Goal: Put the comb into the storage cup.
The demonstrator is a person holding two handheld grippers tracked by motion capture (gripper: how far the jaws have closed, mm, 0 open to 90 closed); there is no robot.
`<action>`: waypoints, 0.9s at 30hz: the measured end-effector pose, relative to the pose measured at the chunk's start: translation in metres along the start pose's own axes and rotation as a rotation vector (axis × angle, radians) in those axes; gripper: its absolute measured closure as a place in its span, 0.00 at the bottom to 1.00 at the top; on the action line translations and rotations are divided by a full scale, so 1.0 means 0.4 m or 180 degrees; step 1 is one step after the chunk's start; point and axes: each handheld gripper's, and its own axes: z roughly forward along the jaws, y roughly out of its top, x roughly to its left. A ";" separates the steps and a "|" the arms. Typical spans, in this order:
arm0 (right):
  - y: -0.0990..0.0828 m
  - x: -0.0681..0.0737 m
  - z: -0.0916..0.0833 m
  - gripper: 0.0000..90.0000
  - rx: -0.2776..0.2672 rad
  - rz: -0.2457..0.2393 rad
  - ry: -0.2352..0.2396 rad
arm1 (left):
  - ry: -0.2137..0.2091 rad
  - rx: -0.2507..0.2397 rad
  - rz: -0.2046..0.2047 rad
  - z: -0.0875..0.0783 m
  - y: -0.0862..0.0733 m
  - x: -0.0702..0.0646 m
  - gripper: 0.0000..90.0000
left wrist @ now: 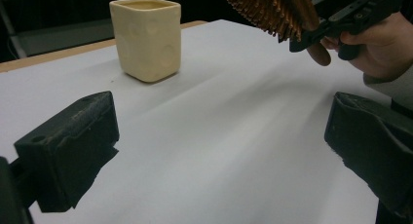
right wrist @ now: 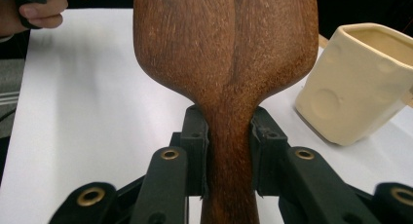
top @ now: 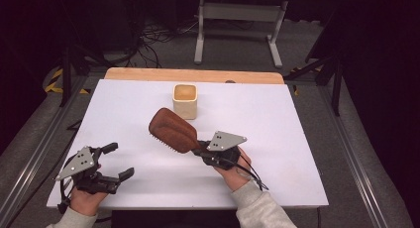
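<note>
High view: right gripper (top: 198,147) clamps wooden hairbrush (top: 173,130) by handle, head lifted over tabletop (top: 277,119) centre, just short of cream cup (top: 185,100) near far edge. Left gripper (top: 119,161) near front-left corner, jaws apart, empty.

Left gripper view: brush bristles face down, off surface.

Right gripper view: jaws tight on handle neck.

Judgement: carry step; next likely stand brush in cup, needs tilt and alignment with opening.

- No readable text, labels, brands or nos. anywhere.
- Wooden hairbrush (right wrist: 226,63), clamped in right gripper (right wrist: 229,156): plain grain, no mark.
- Cream cup (right wrist: 358,83) just beyond its jaws: blank, dimples only.
</note>
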 end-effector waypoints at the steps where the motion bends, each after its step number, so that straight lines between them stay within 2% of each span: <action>1: -0.005 0.002 0.001 0.80 -0.0023 0.0002 -0.0010 | 0.0003 0.0008 0.0003 0.003 0.002 -0.001 0.00; 7: -0.014 0.012 0.005 0.80 -0.0096 -0.0007 -0.0073 | -0.0030 0.0063 -0.0072 0.022 0.019 -0.006 0.00; 10: -0.017 0.016 0.005 0.80 -0.0102 0.0000 -0.0104 | -0.0049 0.0159 -0.0105 0.039 0.036 -0.008 0.01; 17: -0.018 0.018 0.005 0.80 -0.0126 0.0020 -0.0154 | -0.0160 0.0170 -0.0114 0.077 0.070 -0.022 0.02; 18: -0.018 0.018 0.005 0.80 -0.0126 0.0020 -0.0154 | -0.0162 0.0158 -0.0088 0.085 0.077 -0.023 0.02; 20: -0.019 0.018 0.004 0.80 -0.0134 0.0023 -0.0151 | -0.0132 0.0165 -0.0115 0.099 0.089 -0.029 0.01; 27: -0.023 0.019 0.001 0.80 -0.0141 0.0031 -0.0182 | -0.0255 0.0153 -0.0115 0.139 0.126 -0.049 0.02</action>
